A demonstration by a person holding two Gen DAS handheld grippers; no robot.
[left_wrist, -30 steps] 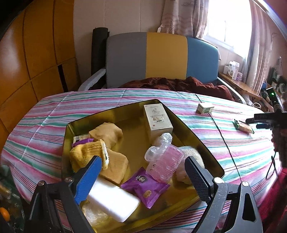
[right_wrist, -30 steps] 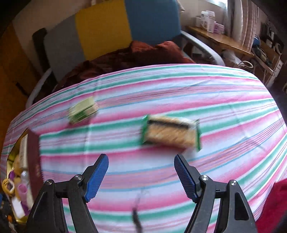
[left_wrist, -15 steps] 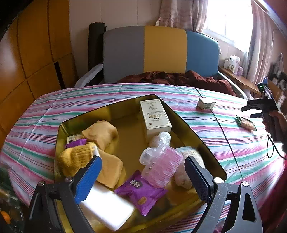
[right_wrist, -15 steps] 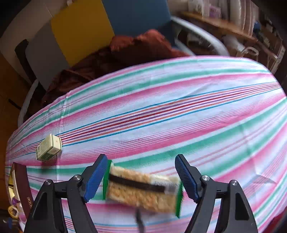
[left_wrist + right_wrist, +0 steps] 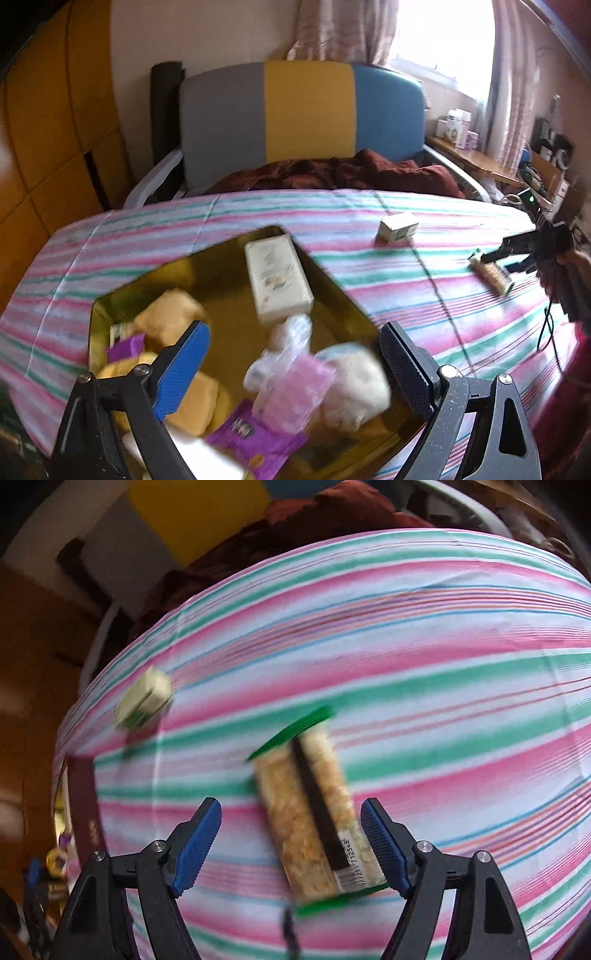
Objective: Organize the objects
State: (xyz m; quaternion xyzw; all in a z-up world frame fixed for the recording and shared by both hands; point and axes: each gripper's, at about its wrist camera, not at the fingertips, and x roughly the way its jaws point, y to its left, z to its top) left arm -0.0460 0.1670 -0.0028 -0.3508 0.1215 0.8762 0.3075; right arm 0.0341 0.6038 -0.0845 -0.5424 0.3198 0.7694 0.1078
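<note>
Right gripper [image 5: 291, 843], jaws wide, straddling a snack bar [image 5: 317, 819] on the table [image 5: 443, 701]; left gripper [image 5: 295, 373], jaws wide and empty, above the tin [image 5: 340, 295].

Tin contents [image 5: 291, 376] motion-blurred, bottom edge cuts some off; small box [image 5: 146, 699] smeared, print prob. unreadable

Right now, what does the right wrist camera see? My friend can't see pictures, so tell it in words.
The right gripper hangs with open jaws over a snack bar in a clear, green-edged wrapper, lying flat on a striped tablecloth and not gripped. A small green and white box sits farther off to the left, and the picture is blurry.
</note>
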